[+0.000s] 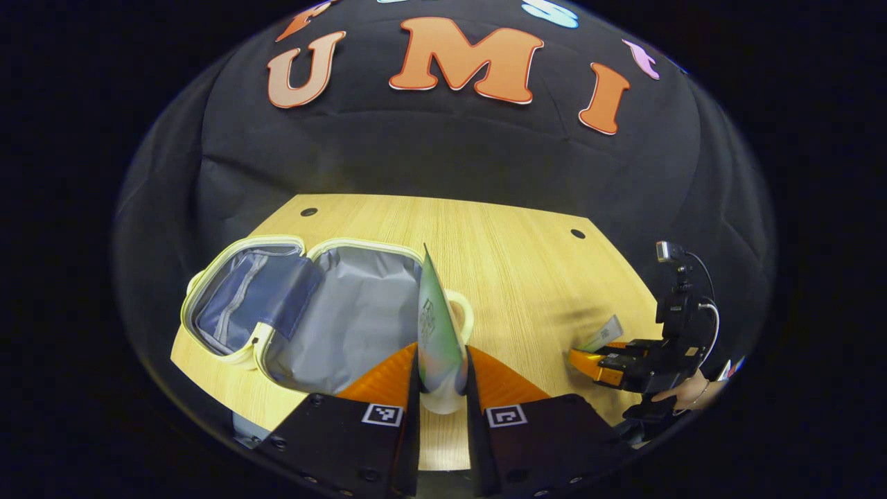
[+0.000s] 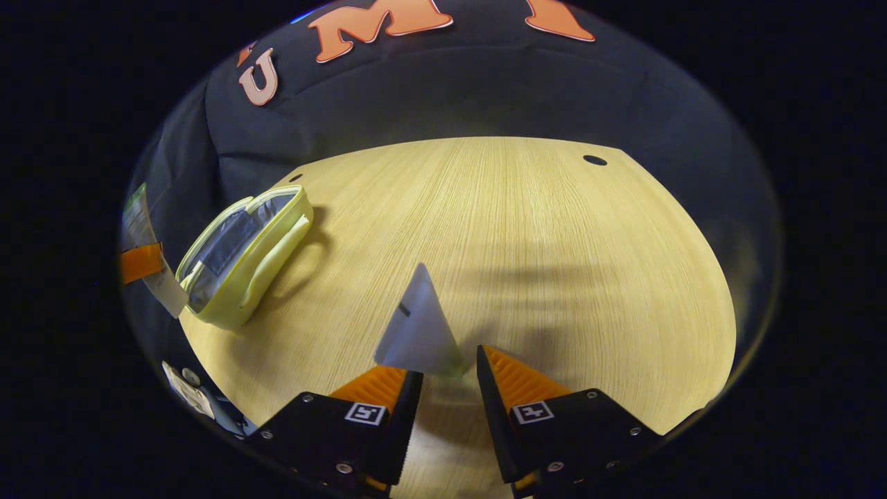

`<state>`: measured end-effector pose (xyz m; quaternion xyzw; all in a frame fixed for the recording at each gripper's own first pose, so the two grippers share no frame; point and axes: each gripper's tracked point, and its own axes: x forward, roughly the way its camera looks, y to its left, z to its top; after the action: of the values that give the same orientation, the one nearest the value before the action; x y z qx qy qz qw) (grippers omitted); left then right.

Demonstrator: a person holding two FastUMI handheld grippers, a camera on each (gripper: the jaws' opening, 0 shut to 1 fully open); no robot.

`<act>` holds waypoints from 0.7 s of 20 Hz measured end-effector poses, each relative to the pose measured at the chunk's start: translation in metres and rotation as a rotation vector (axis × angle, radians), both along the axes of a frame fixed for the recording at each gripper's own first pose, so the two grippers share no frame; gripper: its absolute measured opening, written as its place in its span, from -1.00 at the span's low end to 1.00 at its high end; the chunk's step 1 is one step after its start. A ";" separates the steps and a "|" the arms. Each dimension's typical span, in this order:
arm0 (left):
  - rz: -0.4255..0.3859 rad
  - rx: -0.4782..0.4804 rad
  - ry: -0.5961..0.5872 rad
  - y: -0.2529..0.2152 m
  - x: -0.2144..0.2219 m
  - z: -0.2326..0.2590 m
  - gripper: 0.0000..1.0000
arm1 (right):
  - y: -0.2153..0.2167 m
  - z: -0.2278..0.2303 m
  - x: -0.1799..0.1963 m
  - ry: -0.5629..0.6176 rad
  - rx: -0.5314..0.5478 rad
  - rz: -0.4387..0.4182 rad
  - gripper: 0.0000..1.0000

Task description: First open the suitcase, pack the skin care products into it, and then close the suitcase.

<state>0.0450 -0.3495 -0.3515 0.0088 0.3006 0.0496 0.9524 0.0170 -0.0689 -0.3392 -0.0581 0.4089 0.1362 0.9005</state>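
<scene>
The suitcase point(image 1: 312, 312) lies open on the wooden table point(image 1: 527, 263), with its grey lining facing up. Everything here is told from the suitcase. Just past its right edge, the left gripper point(image 1: 443, 378) squeezes a green tube point(image 1: 438, 333) between both fingers. The tube stands tall, with its cap end down by the fingers and its flat end up. It hangs right at the rim of the suitcase, not over the middle. If the fingers let go here, I think the tube could hit the rim or the handle and roll out onto the table. Far off to the right of the suitcase, the right gripper point(image 2: 443, 388) sits low over the table with its fingers apart. A pale tube point(image 2: 418, 329) lies on the table, and its wide end is in the gap between them. Only the left finger looks to touch it. If the fingers close now, they may catch just the end, and the tube could slip or spin away.
</scene>
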 end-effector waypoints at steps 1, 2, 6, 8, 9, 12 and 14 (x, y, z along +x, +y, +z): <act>0.001 0.005 0.002 0.000 -0.003 -0.001 -0.41 | 0.001 0.001 0.002 -0.005 0.010 0.001 0.04; 0.005 0.009 0.003 0.000 -0.005 -0.002 -0.42 | -0.001 0.002 0.005 -0.014 0.007 -0.003 -0.06; 0.011 0.005 0.020 0.003 -0.013 0.001 -0.42 | -0.004 0.010 0.009 0.000 0.002 0.005 -0.36; 0.010 0.010 0.035 0.007 -0.016 0.010 -0.42 | -0.002 0.022 0.003 0.011 -0.002 0.031 -0.38; 0.005 0.011 0.048 0.010 -0.019 0.015 -0.42 | 0.002 0.029 0.000 0.015 0.000 0.049 -0.38; 0.006 0.027 0.115 0.030 -0.029 0.026 -0.44 | 0.019 0.056 -0.010 0.016 0.031 0.111 -0.38; 0.010 0.023 0.150 0.045 -0.032 0.034 -0.42 | 0.033 0.070 -0.015 0.021 0.047 0.151 -0.38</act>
<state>0.0130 -0.3049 -0.3175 0.0219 0.3707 0.0568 0.9267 0.0016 -0.0360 -0.2687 -0.0662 0.4095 0.2140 0.8844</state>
